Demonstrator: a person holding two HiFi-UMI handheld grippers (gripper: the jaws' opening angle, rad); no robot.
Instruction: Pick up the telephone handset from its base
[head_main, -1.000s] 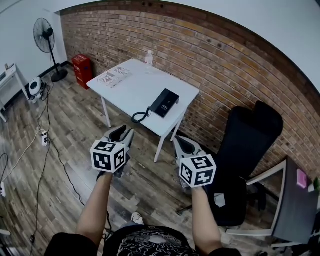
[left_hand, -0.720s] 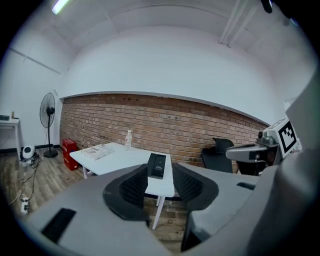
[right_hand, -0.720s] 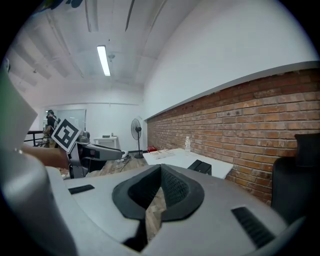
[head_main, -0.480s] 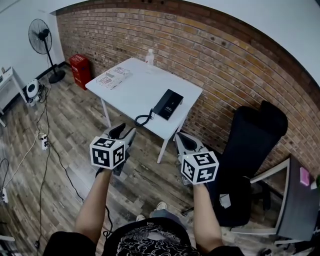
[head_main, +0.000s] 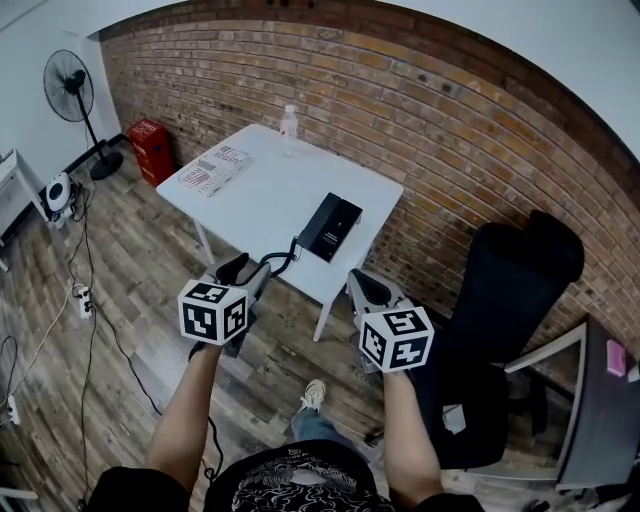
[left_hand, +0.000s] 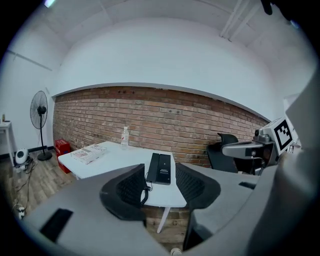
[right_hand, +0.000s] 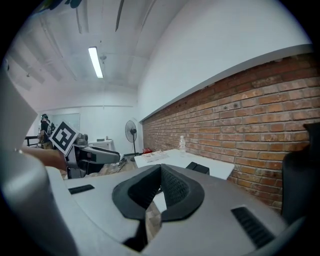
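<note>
Two grippers point forward side by side toward a white, smooth-topped rectangular table (head_main: 262, 190) on thin white legs, each held at the end of a bare, outstretched forearm and tilted slightly down. Each carries a cube with black-and-white square markers.

The left gripper (left_hand: 160, 176) has its ribbed black jaws wide and opening, with nothing between them; the telephone only shows far off through the gap. The right gripper (right_hand: 159, 172) has its jaws closed together at the tips, holding nothing.

In the head view the telephone is a flat black rectangle near the table's 4 o'clock corner, at 12 o'clock from the grippers and well apart from them. The handset (head_main: 318, 226), a slim matte bar, lies in place along the long left side of the base (head_main: 342, 220). A coiled black cord (head_main: 283, 262) hangs over the table edge at the phone's 7 o'clock.

At the phone's 11 o'clock stands a clear plastic bottle (head_main: 289, 129), upright near the rough red brick wall (head_main: 420, 110). A printed booklet (head_main: 212, 169) lies flat at 10 o'clock. A black padded office chair (head_main: 505, 310) stands at 4 o'clock on the wood-plank floor (head_main: 120, 300).
</note>
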